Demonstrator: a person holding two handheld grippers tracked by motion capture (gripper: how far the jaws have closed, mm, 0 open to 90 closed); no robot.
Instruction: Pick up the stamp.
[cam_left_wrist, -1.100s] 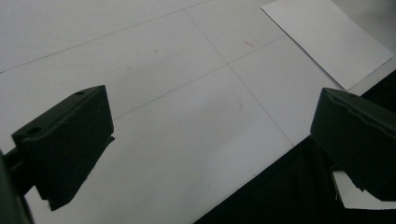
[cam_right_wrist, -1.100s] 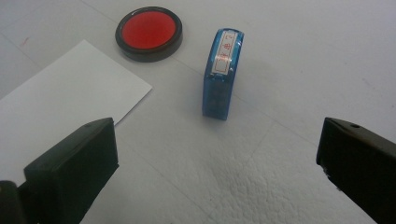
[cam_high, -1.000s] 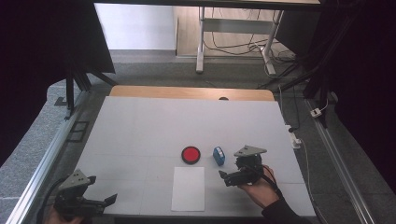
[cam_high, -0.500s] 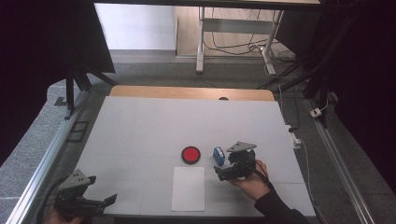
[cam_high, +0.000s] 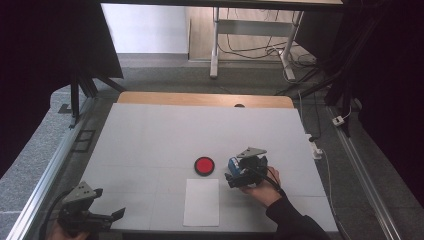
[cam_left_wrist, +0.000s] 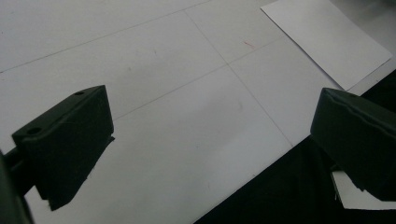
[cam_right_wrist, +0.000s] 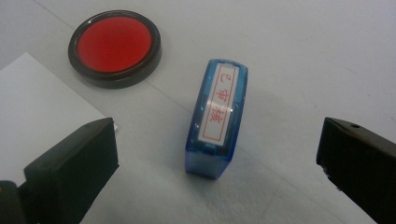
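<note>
A blue stamp (cam_right_wrist: 217, 119) with red characters on its white label stands on the white table, beside a round red ink pad (cam_right_wrist: 114, 46). My right gripper (cam_right_wrist: 218, 145) is open, one black jaw on either side of the stamp, neither touching it. From above, the right gripper (cam_high: 231, 173) sits just right of the ink pad (cam_high: 204, 165), with the stamp (cam_high: 233, 163) at its jaws. A white sheet of paper (cam_high: 201, 201) lies in front of the pad. My left gripper (cam_high: 116, 215) rests open at the table's front left corner, holding nothing.
In the left gripper view the open left gripper (cam_left_wrist: 210, 126) hangs over the table's front edge, with the paper (cam_left_wrist: 327, 42) at the upper right. The white table (cam_high: 165, 135) has a wooden strip (cam_high: 200, 99) along its far side and metal rails at both sides.
My right gripper has moved left and forward to the blue stamp, which now sits between its open jaws. The left gripper has stayed put.
</note>
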